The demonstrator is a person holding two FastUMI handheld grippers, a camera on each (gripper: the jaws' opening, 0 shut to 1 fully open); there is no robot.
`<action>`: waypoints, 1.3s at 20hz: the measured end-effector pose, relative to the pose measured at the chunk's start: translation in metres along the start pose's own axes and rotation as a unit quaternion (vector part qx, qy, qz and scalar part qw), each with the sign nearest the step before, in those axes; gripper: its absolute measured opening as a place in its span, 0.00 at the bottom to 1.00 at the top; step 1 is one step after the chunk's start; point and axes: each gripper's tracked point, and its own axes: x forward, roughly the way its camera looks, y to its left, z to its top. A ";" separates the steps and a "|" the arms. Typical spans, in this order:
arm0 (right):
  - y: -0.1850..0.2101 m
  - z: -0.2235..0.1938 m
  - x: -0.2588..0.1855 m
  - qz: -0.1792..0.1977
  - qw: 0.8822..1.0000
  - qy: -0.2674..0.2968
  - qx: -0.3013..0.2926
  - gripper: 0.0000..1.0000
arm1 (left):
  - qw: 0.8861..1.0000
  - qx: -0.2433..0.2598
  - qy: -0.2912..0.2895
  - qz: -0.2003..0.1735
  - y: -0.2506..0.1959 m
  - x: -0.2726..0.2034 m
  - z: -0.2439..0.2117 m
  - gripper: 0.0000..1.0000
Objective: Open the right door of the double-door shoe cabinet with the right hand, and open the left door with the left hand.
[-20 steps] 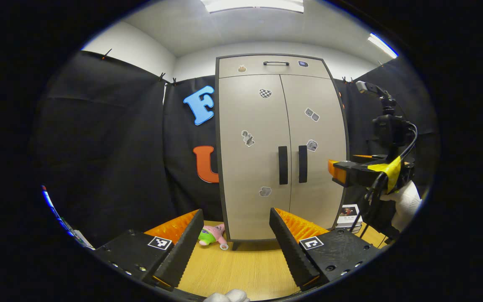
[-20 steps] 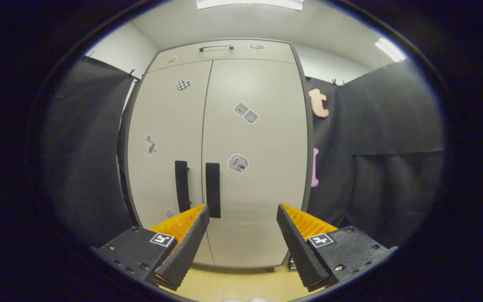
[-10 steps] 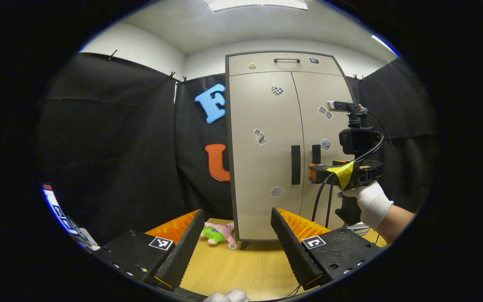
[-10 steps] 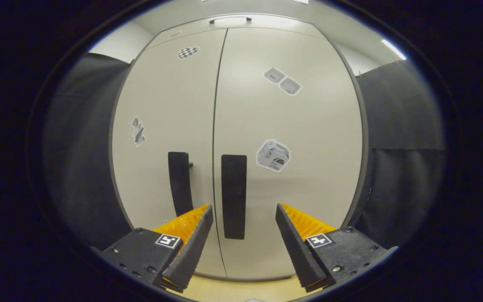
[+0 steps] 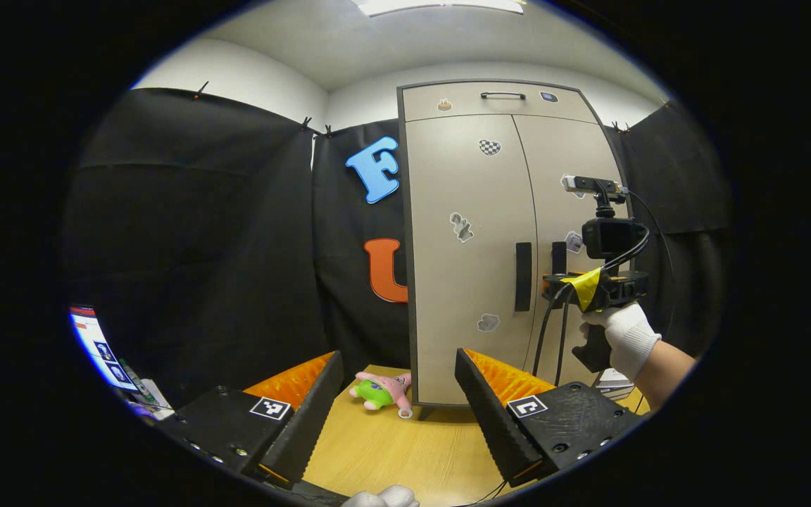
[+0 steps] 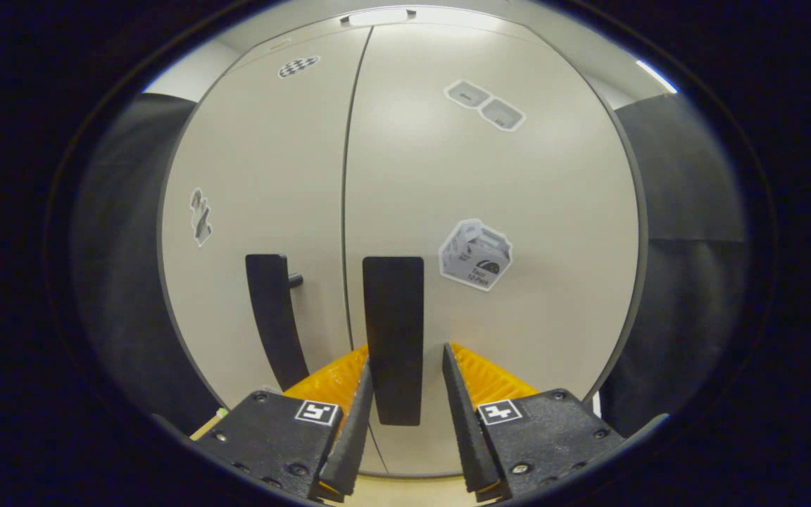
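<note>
Right gripper view, nearest: the right gripper has narrowed its fingers since half a second ago, and they now flank the right door handle closely; I cannot tell whether they press on it yet.
Right door: shut, seam with the left door unbroken.
Change: the cabinet front looms larger than a second ago, so the approach looks finished and the grasp is under way.
Left gripper view, nearest: the left gripper is released, fingers wide apart over the wooden floor, well apart from the shoe cabinet.
Farther: a plush toy lies by the cabinet's foot.
Farthest: the left door handle is untouched.
Meaning: next the right door likely needs a firm clamp, then a pull; the left door's turn has not begun.
</note>
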 end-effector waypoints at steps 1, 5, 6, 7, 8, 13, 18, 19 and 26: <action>0.001 0.001 0.000 -0.002 1.000 -0.003 -0.001 0.55 | 1.000 0.000 0.000 0.001 0.000 0.001 0.000 0.96; 0.005 -0.002 0.001 0.001 1.000 0.004 -0.005 0.37 | 1.000 -0.005 -0.002 0.005 0.001 0.001 0.000 0.96; 0.005 -0.002 0.000 0.003 1.000 0.007 -0.005 0.35 | 1.000 -0.005 -0.002 0.006 0.001 0.001 -0.001 0.96; 0.004 -0.002 -0.001 0.005 1.000 0.009 -0.005 0.34 | 1.000 -0.006 -0.001 0.005 0.000 0.001 -0.002 0.96; 0.004 -0.003 -0.002 0.006 1.000 0.012 -0.006 0.31 | 1.000 -0.006 -0.002 0.004 0.000 0.002 -0.002 0.95; 0.003 -0.006 -0.018 0.020 1.000 0.016 -0.009 0.28 | 1.000 -0.002 -0.010 0.002 0.000 0.000 0.002 0.96; -0.007 -0.009 -0.050 0.026 0.999 0.014 -0.015 0.27 | 1.000 0.001 -0.017 -0.004 -0.001 -0.002 0.003 0.96; -0.011 -0.011 -0.059 0.027 0.999 0.015 -0.016 0.26 | 1.000 0.000 -0.018 -0.008 -0.002 -0.002 0.003 0.96; -0.037 -0.017 -0.108 0.023 0.999 0.018 -0.015 0.24 | 0.999 -0.001 -0.020 -0.035 -0.011 -0.008 0.000 0.96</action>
